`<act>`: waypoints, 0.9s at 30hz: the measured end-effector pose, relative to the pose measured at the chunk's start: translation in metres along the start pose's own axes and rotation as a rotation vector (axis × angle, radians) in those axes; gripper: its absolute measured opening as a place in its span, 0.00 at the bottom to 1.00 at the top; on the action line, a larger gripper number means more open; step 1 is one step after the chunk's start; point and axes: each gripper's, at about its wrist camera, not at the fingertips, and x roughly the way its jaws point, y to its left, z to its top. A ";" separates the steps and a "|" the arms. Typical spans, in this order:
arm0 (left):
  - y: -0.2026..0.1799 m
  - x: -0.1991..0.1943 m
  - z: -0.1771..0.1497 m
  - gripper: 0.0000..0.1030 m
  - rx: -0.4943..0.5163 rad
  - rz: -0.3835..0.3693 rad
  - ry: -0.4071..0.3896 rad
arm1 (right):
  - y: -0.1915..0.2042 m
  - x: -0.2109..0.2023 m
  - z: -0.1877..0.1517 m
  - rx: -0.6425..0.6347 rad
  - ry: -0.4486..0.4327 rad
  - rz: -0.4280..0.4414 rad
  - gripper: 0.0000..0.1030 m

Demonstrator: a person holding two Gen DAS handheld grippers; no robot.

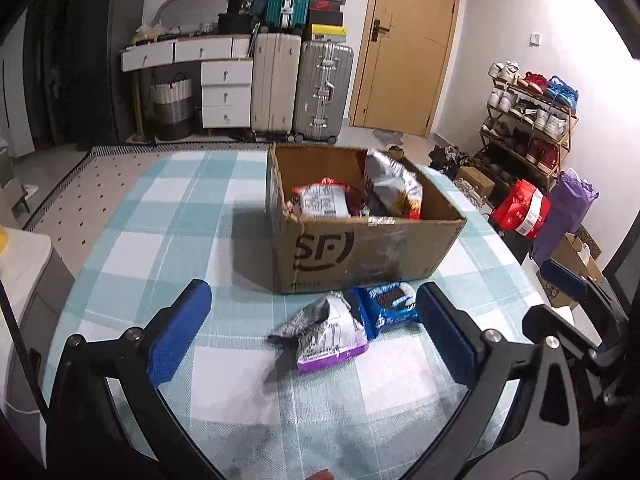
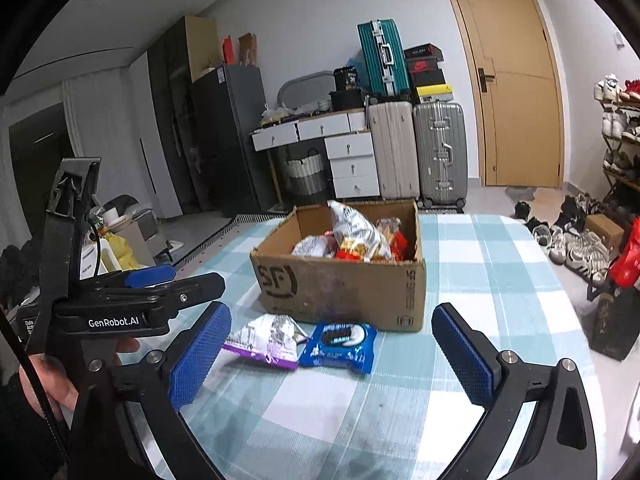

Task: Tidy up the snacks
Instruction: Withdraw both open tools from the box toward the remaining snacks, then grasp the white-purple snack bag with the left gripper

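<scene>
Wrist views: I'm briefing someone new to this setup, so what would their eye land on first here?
Probably the open cardboard box in the middle of the checked tablecloth, snack bags poking above its rim. Just in front of it lie two loose packs side by side: a crumpled silver-and-purple bag and a blue cookie pack. Both the left gripper and the right gripper frame them with jaws wide apart.

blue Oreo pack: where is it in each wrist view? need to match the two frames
Left wrist: blue Oreo pack sits lower centre-right on the table, just in front of the cardboard box, right of the purple-and-silver bag.
Right wrist: the pack is at centre, again in front of the box and right of the purple-and-silver bag.
Shared landmark: the SF logo on the box front.
</scene>
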 end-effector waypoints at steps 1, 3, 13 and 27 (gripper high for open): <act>0.001 0.002 -0.001 0.99 -0.004 -0.001 0.007 | -0.001 0.002 -0.002 0.004 0.006 0.001 0.99; 0.003 0.010 -0.004 0.99 -0.014 -0.002 0.024 | -0.002 0.004 -0.006 0.013 0.011 0.002 0.99; 0.007 0.050 -0.018 0.99 -0.027 -0.007 0.103 | -0.006 0.017 -0.022 0.035 0.051 0.010 0.99; 0.012 0.110 -0.020 0.99 -0.034 -0.010 0.187 | -0.018 0.031 -0.036 0.076 0.101 0.003 0.99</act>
